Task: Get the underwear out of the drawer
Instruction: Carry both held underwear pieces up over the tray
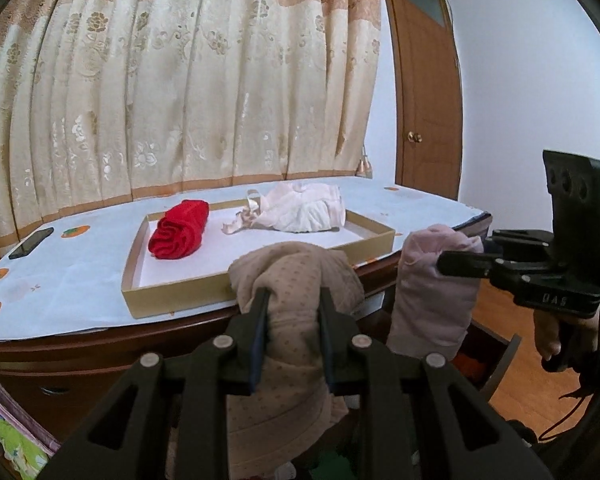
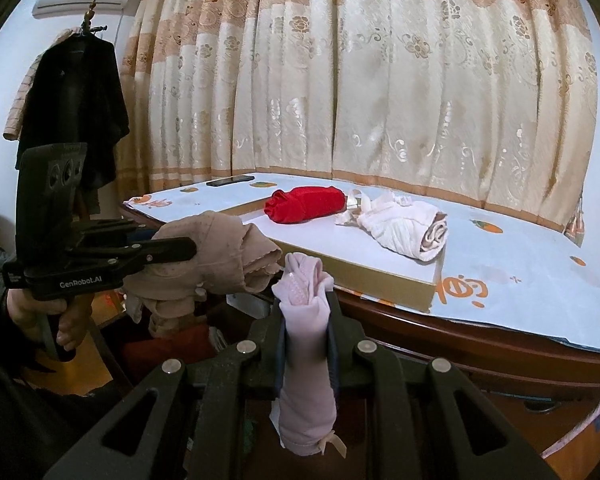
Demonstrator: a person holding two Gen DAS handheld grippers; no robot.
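My left gripper (image 1: pixel 294 294) is shut on a rolled beige dotted underwear (image 1: pixel 296 272), held up in front of the table edge; the same gripper (image 2: pixel 194 248) and beige roll (image 2: pixel 220 256) show at the left of the right wrist view. My right gripper (image 2: pixel 305 300) is shut on a rolled pale pink underwear (image 2: pixel 306 360), which hangs below the fingers. In the left wrist view that pink roll (image 1: pixel 432 292) hangs from the right gripper (image 1: pixel 440 266) at the right. The open drawer (image 1: pixel 500 356) lies below, mostly hidden.
A shallow cardboard box lid (image 1: pixel 172 292) on the white-covered table (image 1: pixel 60 280) holds a red roll (image 1: pixel 178 234) and a cream roll (image 1: pixel 300 210). A black phone (image 1: pixel 31 243) lies at the table's far left. Curtains hang behind; a wooden door (image 1: pixel 428 92) stands to the right.
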